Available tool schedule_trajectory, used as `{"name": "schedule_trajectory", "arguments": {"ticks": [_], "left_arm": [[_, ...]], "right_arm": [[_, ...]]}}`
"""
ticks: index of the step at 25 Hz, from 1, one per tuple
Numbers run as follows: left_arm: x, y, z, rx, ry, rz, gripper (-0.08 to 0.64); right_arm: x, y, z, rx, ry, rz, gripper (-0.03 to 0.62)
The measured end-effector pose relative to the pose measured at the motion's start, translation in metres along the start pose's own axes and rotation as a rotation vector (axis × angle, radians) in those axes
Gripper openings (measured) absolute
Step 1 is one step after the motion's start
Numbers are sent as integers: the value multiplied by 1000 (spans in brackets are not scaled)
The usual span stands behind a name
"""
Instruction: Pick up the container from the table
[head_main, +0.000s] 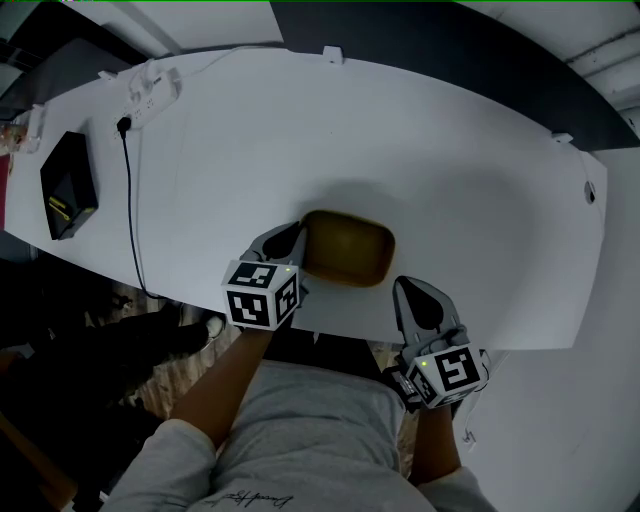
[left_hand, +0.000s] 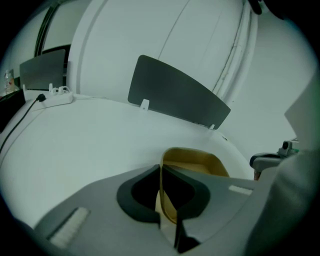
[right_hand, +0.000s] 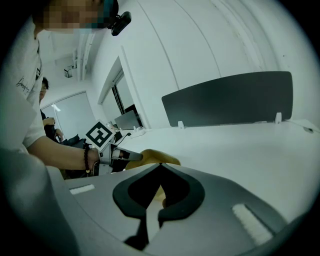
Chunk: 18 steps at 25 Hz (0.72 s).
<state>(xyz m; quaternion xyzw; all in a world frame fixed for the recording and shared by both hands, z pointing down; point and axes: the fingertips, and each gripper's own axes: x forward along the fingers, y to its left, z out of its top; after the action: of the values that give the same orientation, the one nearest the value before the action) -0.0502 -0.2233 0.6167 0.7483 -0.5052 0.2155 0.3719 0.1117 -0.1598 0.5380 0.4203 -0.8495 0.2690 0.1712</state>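
A shallow yellow-brown container lies near the front edge of the white table. My left gripper is at its left end, shut on the rim. In the left gripper view the thin yellow wall of the container stands pinched between the jaws of the left gripper. My right gripper hovers by the table's front edge, just right of the container, shut and holding nothing. From the right gripper I see the container and the left gripper beyond my tips.
A black box lies at the far left of the table. A white power strip with a black cable sits near it. A dark divider panel stands along the far edge. The person's legs are below the front edge.
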Motion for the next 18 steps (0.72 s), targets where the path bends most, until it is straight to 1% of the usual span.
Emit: {"name": "schedule_trajectory", "arguments": {"ticks": [6, 10, 18], "left_arm": [[-24, -2, 17, -25, -46, -1, 14], [-40, -1, 28, -41, -70, -2, 14], [-72, 0, 42, -46, -86, -20, 12]], "right_arm": [[-8, 7, 13, -52, -7, 3, 15], [-14, 10, 16, -56, -24, -8, 15], [-25, 19, 40, -107, -57, -22, 15]]}}
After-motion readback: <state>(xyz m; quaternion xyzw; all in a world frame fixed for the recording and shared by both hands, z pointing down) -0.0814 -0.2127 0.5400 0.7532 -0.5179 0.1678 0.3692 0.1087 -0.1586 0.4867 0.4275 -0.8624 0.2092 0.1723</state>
